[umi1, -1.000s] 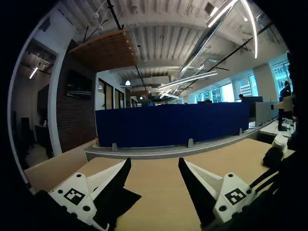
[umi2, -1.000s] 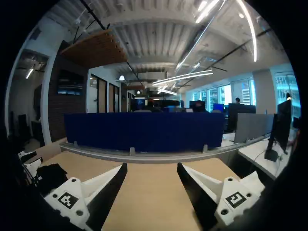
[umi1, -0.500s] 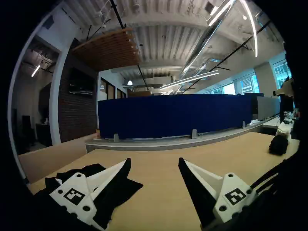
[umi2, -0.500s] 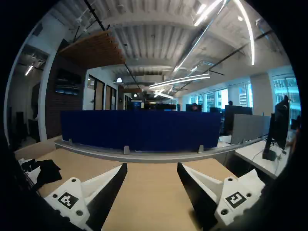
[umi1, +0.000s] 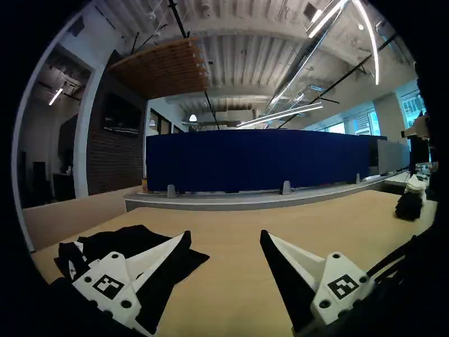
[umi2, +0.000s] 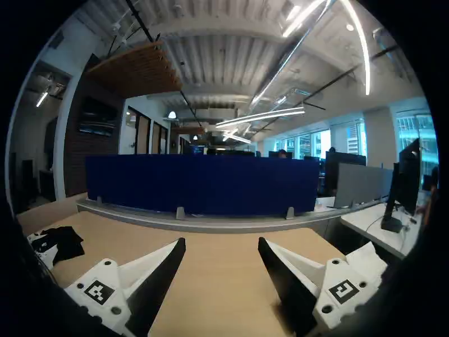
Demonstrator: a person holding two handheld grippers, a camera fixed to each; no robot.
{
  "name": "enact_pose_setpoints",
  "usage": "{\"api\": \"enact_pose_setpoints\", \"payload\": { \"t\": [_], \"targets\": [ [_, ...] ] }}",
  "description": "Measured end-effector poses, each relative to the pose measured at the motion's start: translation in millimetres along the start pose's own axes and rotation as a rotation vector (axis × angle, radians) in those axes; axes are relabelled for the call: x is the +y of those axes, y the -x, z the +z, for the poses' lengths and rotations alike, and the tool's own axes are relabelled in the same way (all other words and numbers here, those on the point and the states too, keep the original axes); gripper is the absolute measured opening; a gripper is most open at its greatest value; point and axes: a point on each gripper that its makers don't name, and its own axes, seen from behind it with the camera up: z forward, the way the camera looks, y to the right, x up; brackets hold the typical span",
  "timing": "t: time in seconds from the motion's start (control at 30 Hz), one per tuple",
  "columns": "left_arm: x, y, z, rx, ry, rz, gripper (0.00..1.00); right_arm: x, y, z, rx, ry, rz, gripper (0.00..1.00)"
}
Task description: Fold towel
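Compared with a second ago, the left gripper (umi1: 224, 235) sits lower over the pale wooden surface (umi1: 241, 286). The blue partition (umi1: 252, 160) at the far edge now rises higher in the left gripper view. Much more of the black towel (umi1: 120, 242) shows, where before only a corner peeked out beneath the left finger. The towel lies crumpled on the surface at near left, partly under that finger and touched by neither jaw. Its jaws stand wide apart, as before, with nothing between them. At far right in this view a dark bundle (umi1: 408, 205) rests on the surface; I cannot tell what it is. The right gripper (umi2: 220, 240) has changed little. Its jaws are equally wide and empty over bare wood, and a dark heap (umi2: 60, 241) with white patches sits smaller at the left. Legible print comes down to a black-and-white square marker (umi1: 108, 285) on each finger; the white patches on the towel are too small to read.
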Motion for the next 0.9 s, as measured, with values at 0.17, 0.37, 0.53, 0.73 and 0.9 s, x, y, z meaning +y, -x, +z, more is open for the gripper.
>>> {"api": "enact_pose_setpoints", "payload": {
  "t": [0.17, 0.37, 0.53, 0.73, 0.9],
  "targets": [
    [-1.8, 3.3, 0.3, -0.003, 0.004, 0.006, 0.91, -1.9, 1.8, 1.9, 0.001, -0.007, 0.007, 1.00],
    [-5.8, 5.5, 2.7, -0.011, 0.005, -0.018, 0.91, -5.5, 1.9, 2.3, 0.001, -0.017, 0.001, 1.00],
    [-5.9, 6.4, 2.0, -0.013, 0.002, -0.024, 0.91, -4.4, -1.2, 4.6, 0.011, -0.020, -0.006, 1.00],
    [-4.9, 6.5, 1.3, -0.013, 0.002, -0.022, 0.91, 0.8, -5.9, 3.4, 0.025, -0.021, -0.023, 1.00],
    [-4.8, 5.7, 1.1, -0.013, 0.002, -0.022, 0.91, 4.3, -8.1, 0.6, 0.042, -0.021, -0.035, 1.00]
  ]
}}
